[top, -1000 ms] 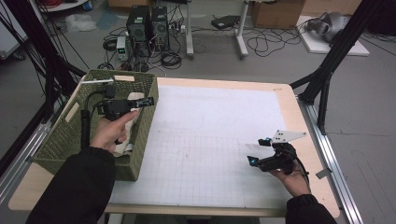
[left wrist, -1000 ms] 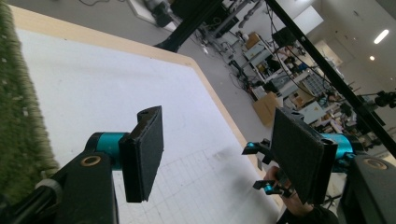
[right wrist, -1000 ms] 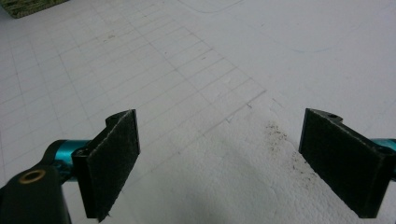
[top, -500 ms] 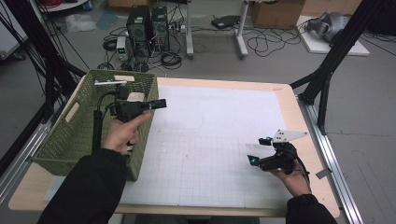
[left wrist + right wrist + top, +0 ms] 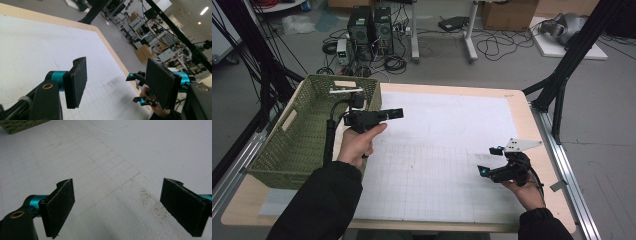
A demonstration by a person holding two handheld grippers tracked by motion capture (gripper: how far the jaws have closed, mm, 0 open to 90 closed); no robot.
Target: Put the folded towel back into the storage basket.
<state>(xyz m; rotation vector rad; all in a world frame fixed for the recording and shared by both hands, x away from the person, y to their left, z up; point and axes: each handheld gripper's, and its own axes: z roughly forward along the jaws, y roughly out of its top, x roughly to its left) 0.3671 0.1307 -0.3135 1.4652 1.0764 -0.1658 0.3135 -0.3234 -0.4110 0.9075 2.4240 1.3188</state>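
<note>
one green wicker basket (image 5: 302,135) sits at the left end of the table (image 5: 517,102), on the edge of one white gridded mat (image 5: 447,145). the left gripper (image 5: 394,113) hangs just beside the basket's inner rim, above the mat, jaws wide with nothing between them. the right gripper (image 5: 486,160) rests well apart from the basket, near the mat's far end, jaws also wide and bare. the right gripper view (image 5: 117,205) adds dark specks (image 5: 152,202) on the mat and a corner of the basket.

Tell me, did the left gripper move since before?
Yes. The left gripper has swung out of the green basket and to the right, over the white sheet.
</note>
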